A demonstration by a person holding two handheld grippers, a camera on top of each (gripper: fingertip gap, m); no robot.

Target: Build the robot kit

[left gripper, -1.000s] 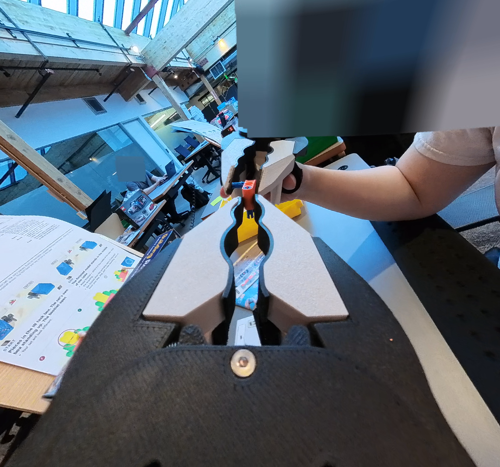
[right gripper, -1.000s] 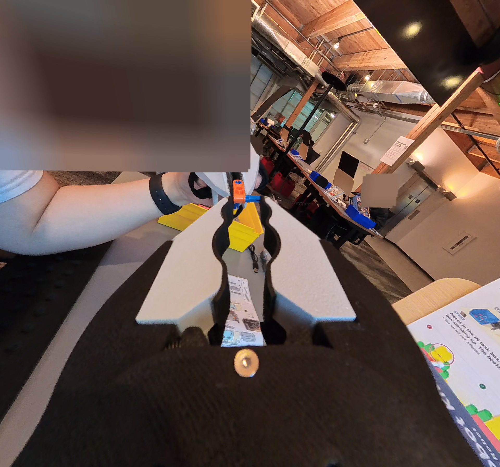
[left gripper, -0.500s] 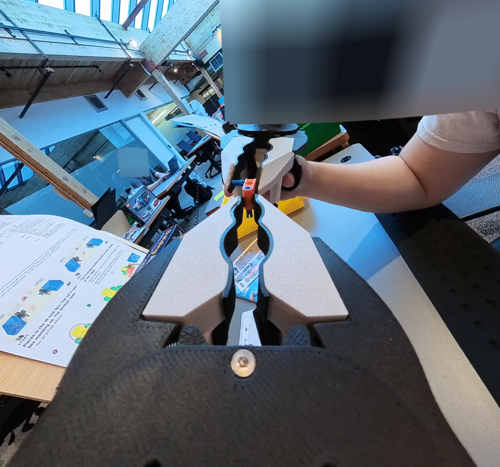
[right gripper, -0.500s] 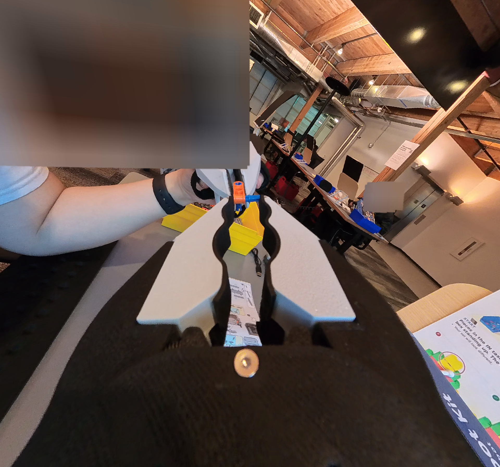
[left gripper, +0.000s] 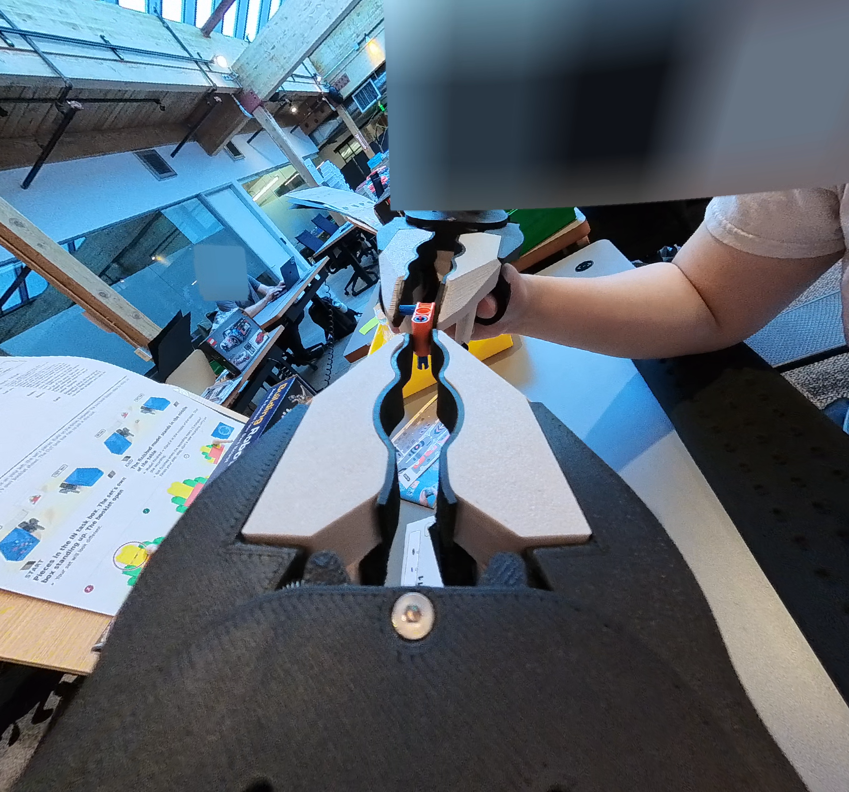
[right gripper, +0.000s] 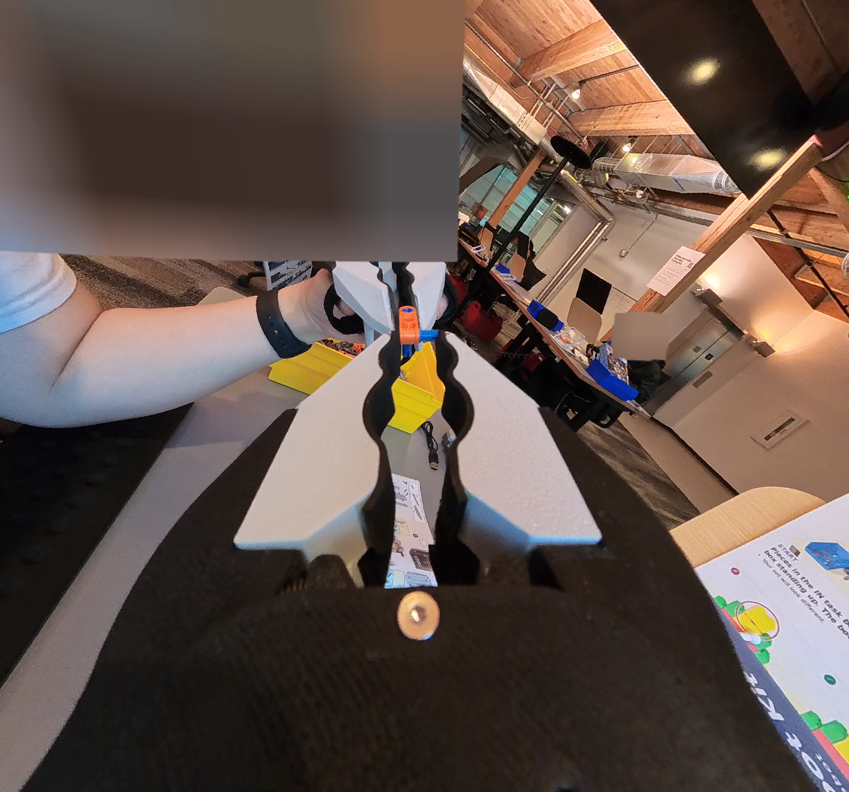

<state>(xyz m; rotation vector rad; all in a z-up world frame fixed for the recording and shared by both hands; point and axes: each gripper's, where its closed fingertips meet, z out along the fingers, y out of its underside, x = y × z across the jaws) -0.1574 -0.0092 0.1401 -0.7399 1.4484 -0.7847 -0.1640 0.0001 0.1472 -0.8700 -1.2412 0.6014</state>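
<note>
A small orange connector piece (left gripper: 422,323) with a blue pin (left gripper: 406,309) sticking out of its side is held in the air between my two grippers, which face each other. My left gripper (left gripper: 421,342) is shut on the lower part of the orange piece. My right gripper (right gripper: 413,339) closes around the blue pin (right gripper: 428,335) and the top of the orange piece (right gripper: 408,324). A second blue bit (right gripper: 406,350) hangs below the orange piece. The right gripper also shows in the left wrist view (left gripper: 425,306), held by a hand.
Yellow bins (right gripper: 413,398) with small parts stand on the white table (left gripper: 597,393) under the grippers. A booklet (right gripper: 409,531) and a USB cable (right gripper: 432,448) lie nearby. A printed sheet (left gripper: 92,471) leans on a wooden board. A black mat (left gripper: 758,471) lies alongside, with a forearm (left gripper: 643,306) above it. Less than 4 cm separates the two grippers' tips.
Both grippers keep their hold on the orange piece and pin. The joined pair has drifted slightly, and both views have tilted a little.
</note>
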